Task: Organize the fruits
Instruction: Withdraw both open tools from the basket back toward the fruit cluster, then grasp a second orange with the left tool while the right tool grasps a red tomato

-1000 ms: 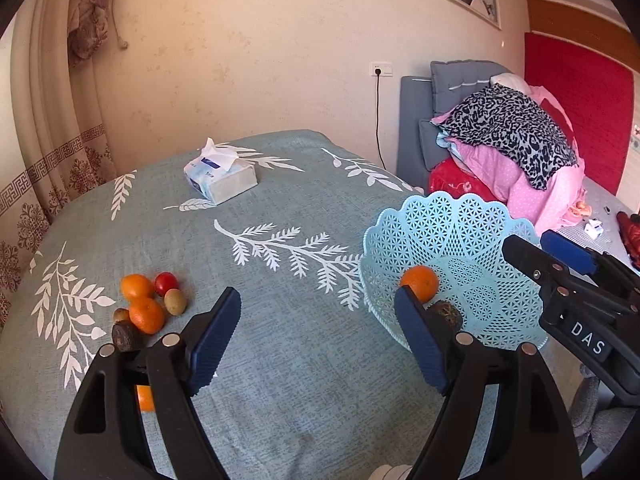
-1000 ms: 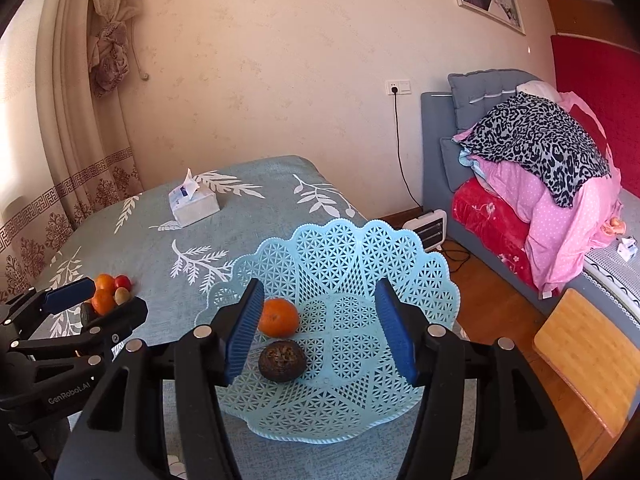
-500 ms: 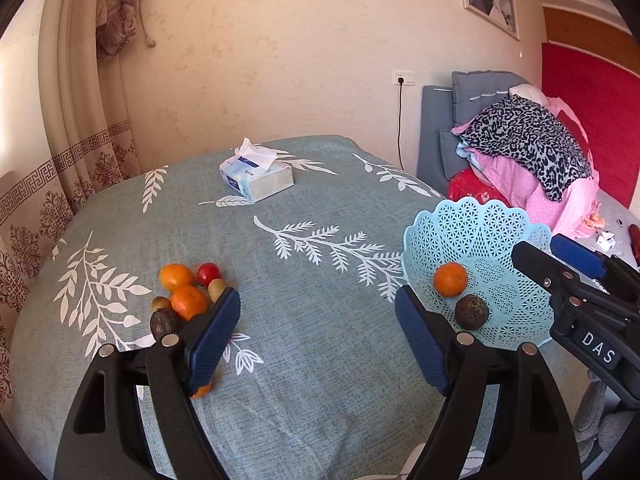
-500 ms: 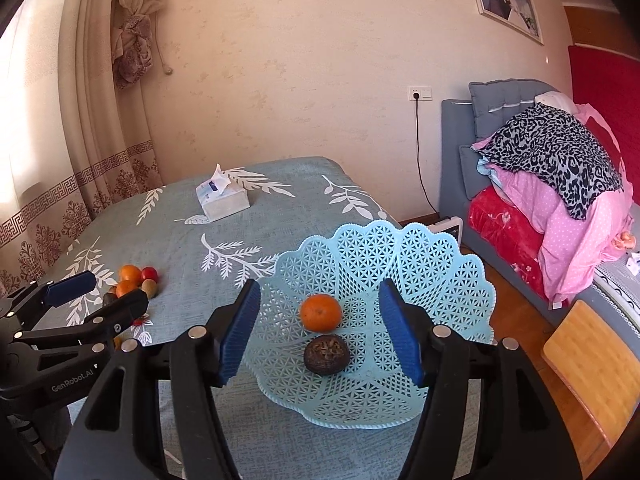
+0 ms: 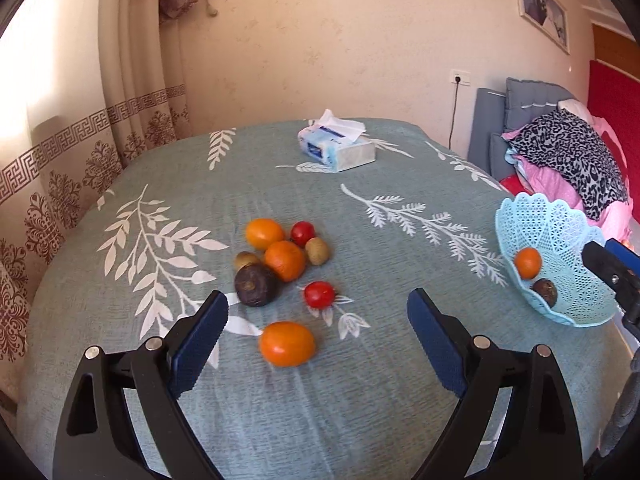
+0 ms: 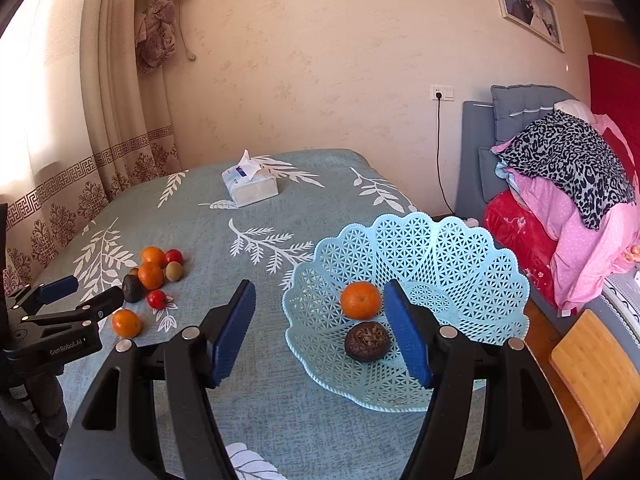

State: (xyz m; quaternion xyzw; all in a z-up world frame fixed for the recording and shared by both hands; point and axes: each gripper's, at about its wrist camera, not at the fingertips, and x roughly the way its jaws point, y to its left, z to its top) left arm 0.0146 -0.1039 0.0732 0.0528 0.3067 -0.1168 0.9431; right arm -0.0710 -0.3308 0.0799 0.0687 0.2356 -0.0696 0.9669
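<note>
Left tool (image 5: 316,320) swung fruitward, kiwi (image 5: 246,259) half-hidden

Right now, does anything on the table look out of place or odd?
Nothing looks spilled or damaged. Most fruit sits loose on the tablecloth, not in the basket. One orange and one tomato lie apart from the cluster. The basket holds only an orange and a dark wrinkled fruit.

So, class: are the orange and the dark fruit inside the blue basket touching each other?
Apart. The right wrist view shows a strip of basket mesh between the orange and the dark fruit.
</note>
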